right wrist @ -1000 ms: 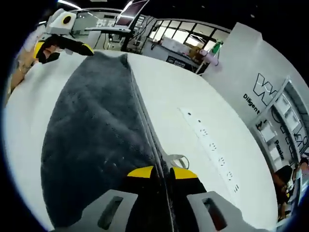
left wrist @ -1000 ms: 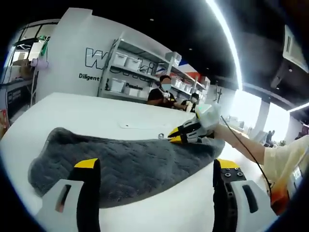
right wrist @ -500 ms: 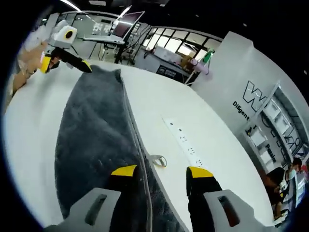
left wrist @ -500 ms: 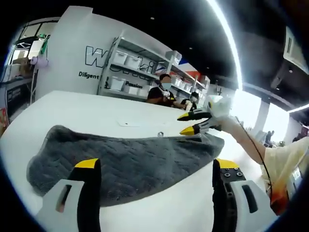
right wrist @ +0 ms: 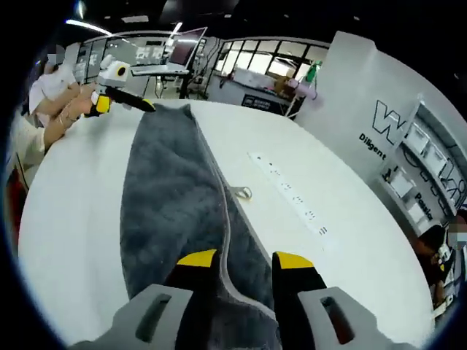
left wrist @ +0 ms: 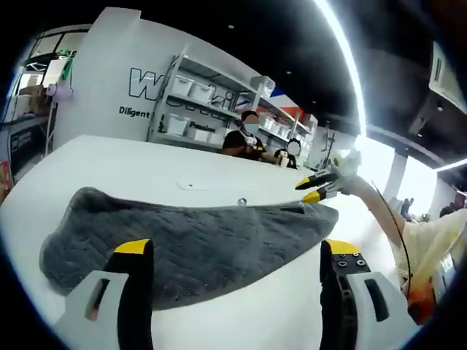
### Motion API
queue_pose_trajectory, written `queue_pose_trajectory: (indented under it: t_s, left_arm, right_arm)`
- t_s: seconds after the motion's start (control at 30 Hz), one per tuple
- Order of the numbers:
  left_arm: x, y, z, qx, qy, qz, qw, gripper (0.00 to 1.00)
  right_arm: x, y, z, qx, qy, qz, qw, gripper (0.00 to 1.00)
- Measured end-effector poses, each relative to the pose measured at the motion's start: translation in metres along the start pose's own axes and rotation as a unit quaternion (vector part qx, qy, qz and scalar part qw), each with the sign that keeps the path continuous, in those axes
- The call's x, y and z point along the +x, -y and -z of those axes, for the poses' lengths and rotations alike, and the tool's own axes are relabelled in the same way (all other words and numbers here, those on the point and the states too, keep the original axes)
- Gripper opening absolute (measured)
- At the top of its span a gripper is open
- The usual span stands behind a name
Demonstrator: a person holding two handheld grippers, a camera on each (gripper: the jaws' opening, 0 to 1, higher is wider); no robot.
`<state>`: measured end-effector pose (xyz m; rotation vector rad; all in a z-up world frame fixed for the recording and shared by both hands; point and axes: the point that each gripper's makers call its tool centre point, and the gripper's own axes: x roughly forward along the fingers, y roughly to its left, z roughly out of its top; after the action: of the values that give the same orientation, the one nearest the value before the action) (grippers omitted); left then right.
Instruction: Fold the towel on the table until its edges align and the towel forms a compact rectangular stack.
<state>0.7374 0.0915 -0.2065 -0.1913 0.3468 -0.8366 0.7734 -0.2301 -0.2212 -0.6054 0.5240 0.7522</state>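
My right claw hangs open over one short end of the grey towel, which lies flat on the white desk, long axis running away toward my open left claw

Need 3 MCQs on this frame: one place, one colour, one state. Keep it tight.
1. Where does the metal loop lie?
A. On the table beside the towel's edge
B. On top of the towel
C. Between the right gripper's jaws

2. What colour is the towel?
A. White
B. Dark grey
C. Blue

3. How is the right gripper?
A. Shut on the towel
B. Shut on the loop
C. Open above the towel

Answers:
1. A, it rests on the white table just off the towel's hem.
2. B, grey pile in both views.
3. C, a clear gap shows between the yellow tips, with nothing held.
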Motion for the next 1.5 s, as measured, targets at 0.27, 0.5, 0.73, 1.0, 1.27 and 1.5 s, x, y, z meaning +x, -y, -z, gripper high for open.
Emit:
queue_pose_trajectory:
  t_s: [0.27, 0.5, 0.73, 1.0, 1.27, 1.5]
  left_arm:
    - [0.001, 0.000, 0.004, 0.000, -0.005, -0.002, 1.0000, 0.92]
    - [0.001, 0.001, 0.005, -0.002, -0.008, -0.001, 1.0000, 0.91]
    - [0.000, 0.003, 0.005, -0.006, -0.007, 0.002, 1.0000, 0.91]
    - [0.000, 0.002, 0.008, -0.006, -0.014, -0.001, 0.9999, 0.90]
    - [0.001, 0.002, 0.008, -0.007, -0.016, 0.000, 0.9999, 0.90]
    - [0.001, 0.002, 0.010, -0.008, -0.019, 0.001, 0.9998, 0.90]
  right_arm:
    - [0.005, -0.015, 0.025, 0.013, -0.027, -0.037, 0.9989, 0.12]
    - [0.004, -0.011, 0.022, 0.017, -0.022, -0.030, 0.9992, 0.03]
    - [-0.003, 0.019, 0.010, 0.006, -0.010, 0.046, 0.9989, 0.03]
    - [0.002, 0.038, -0.002, -0.009, -0.011, 0.092, 0.9957, 0.03]
    - [0.029, 0.040, 0.026, -0.013, -0.065, 0.098, 0.9930, 0.05]
    - [0.043, 0.035, 0.046, -0.028, -0.100, 0.088, 0.9907, 0.11]
